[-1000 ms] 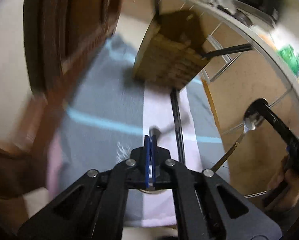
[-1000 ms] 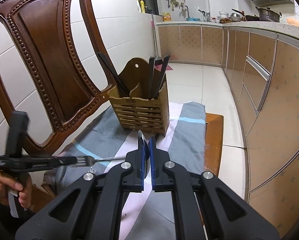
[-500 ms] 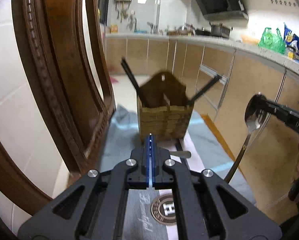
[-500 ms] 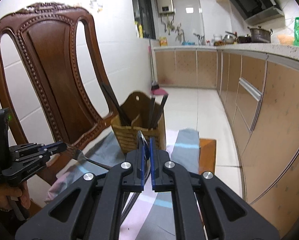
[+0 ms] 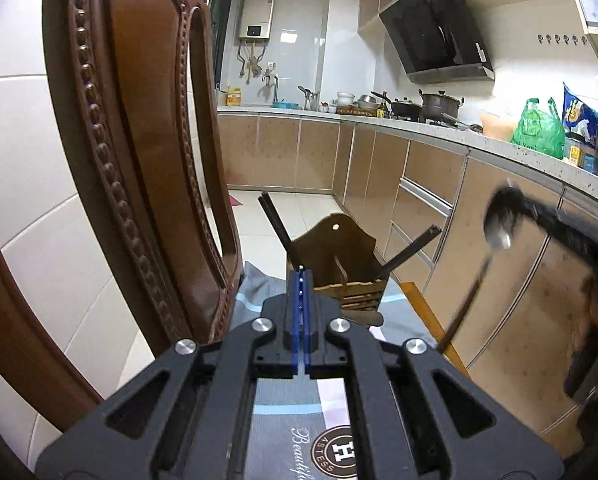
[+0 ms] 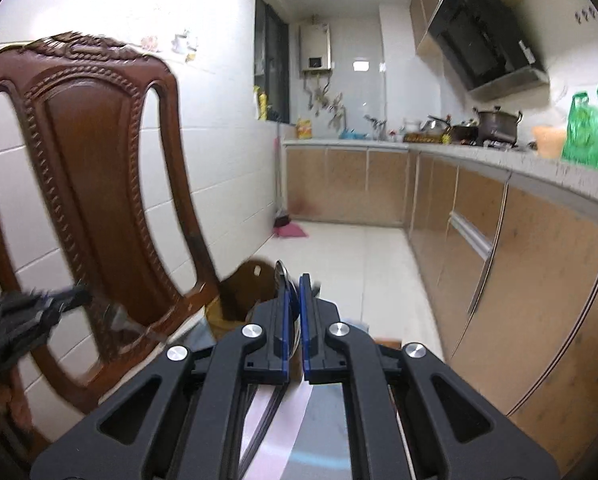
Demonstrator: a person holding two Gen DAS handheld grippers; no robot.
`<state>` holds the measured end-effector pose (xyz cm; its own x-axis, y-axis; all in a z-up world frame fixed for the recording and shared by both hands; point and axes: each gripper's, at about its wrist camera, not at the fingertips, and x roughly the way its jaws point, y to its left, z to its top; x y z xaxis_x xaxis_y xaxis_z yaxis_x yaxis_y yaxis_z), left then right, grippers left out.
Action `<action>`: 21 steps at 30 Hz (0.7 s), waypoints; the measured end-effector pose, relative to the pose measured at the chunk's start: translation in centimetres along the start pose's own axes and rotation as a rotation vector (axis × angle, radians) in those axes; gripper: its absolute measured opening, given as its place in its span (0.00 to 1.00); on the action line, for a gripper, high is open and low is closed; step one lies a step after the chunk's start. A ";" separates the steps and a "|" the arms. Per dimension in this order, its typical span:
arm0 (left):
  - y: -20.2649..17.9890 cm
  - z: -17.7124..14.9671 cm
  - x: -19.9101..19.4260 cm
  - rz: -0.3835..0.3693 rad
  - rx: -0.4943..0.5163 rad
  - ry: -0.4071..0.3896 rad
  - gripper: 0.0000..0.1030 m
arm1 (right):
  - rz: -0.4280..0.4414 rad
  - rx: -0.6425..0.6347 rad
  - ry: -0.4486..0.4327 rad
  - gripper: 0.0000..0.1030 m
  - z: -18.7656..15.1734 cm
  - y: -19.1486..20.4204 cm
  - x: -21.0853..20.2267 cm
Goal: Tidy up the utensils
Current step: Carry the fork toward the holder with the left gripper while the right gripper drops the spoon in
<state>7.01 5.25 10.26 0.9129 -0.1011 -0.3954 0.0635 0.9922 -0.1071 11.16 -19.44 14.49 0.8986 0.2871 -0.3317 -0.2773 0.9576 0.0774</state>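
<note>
At far edge of chair seat: wooden utensil holder (image 5: 339,268). Left gripper (image 5: 300,276) clamps fork (image 6: 117,316); right gripper (image 6: 293,284) clamps spoon (image 5: 499,224). Advice: lower handles first into separate compartments.

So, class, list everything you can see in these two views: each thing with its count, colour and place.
chair: one, brown, left of the holder
holder: one, wooden, on the cloth
chopsticks: several, black, standing in the holder
cloth: one, grey with pale stripes, under the holder
spoon: one, silver, in the right gripper
fork: one, silver, in the left gripper
pot: one, dark, on the counter
bag: one, green, on the counter
left gripper: one, black, jaws shut on the fork
right gripper: one, black, jaws shut on the spoon
</note>
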 end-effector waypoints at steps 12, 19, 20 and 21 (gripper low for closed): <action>2.9 -0.3 1.8 0.035 -0.046 0.013 0.01 | -0.302 -0.046 -0.095 0.05 5.9 3.4 12.6; 3.5 -0.6 2.8 0.048 -0.052 0.032 0.01 | -0.346 -0.044 0.030 0.05 0.3 3.7 18.7; 3.7 -0.7 2.8 0.050 -0.053 0.031 0.01 | -0.337 -0.031 0.052 0.05 -0.2 3.5 18.9; 3.7 -0.6 2.8 0.052 -0.055 0.030 0.01 | -0.320 -0.017 0.073 0.07 -0.5 3.2 18.9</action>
<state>9.59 8.62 8.16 0.9017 -0.0527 -0.4291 -0.0063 0.9908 -0.1350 27.06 -10.96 7.96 0.9144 -0.0313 -0.4035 0.0089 0.9983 -0.0574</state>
